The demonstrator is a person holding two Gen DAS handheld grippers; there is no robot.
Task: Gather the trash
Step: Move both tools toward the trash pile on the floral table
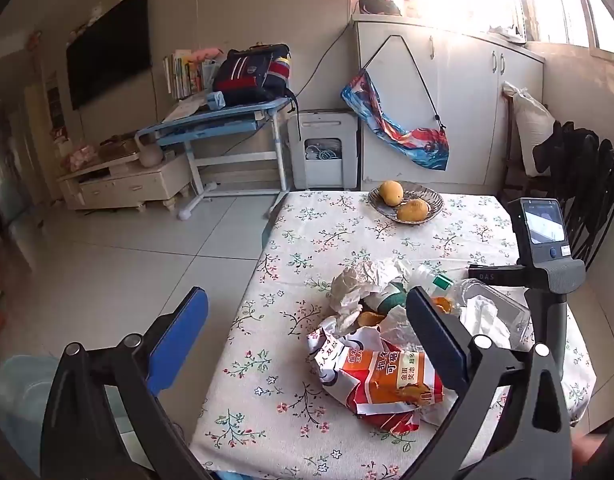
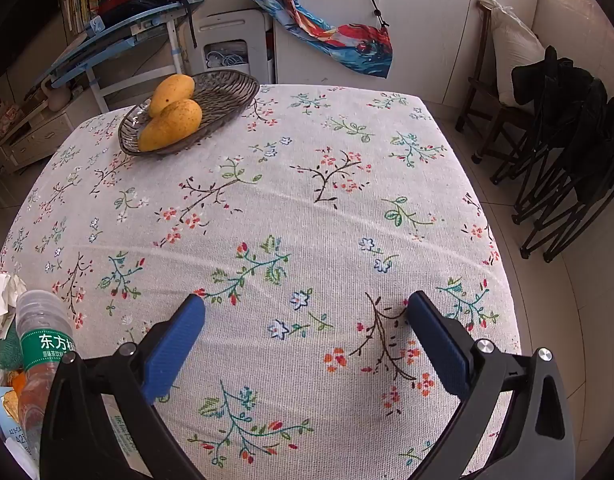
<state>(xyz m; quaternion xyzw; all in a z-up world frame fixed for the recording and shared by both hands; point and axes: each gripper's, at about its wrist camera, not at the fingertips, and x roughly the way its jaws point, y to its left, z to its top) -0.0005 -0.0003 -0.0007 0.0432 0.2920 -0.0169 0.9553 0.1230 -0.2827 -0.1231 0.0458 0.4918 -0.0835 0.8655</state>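
Observation:
A heap of trash lies on the floral tablecloth (image 1: 307, 240): an orange and red snack bag (image 1: 383, 380), crumpled white paper (image 1: 363, 280), a clear plastic bottle (image 1: 491, 300) with white tissue (image 1: 485, 316) on it, and orange peel. My left gripper (image 1: 307, 304) is open and empty above the table's left edge, its right finger beside the snack bag. My right gripper (image 2: 305, 308) is open and empty over bare cloth. In the right wrist view the green-labelled bottle (image 2: 43, 344) and paper (image 2: 1, 292) lie at the far left. The right gripper's camera body (image 1: 543, 228) shows in the left wrist view.
A dark dish (image 1: 405, 200) holds two mangoes (image 2: 171, 118) at the table's far side. A light blue bin (image 1: 23, 392) sits on the floor at lower left. Black folding chairs (image 2: 567, 140) stand to the right. A blue desk (image 1: 215, 120) and white cabinets stand behind.

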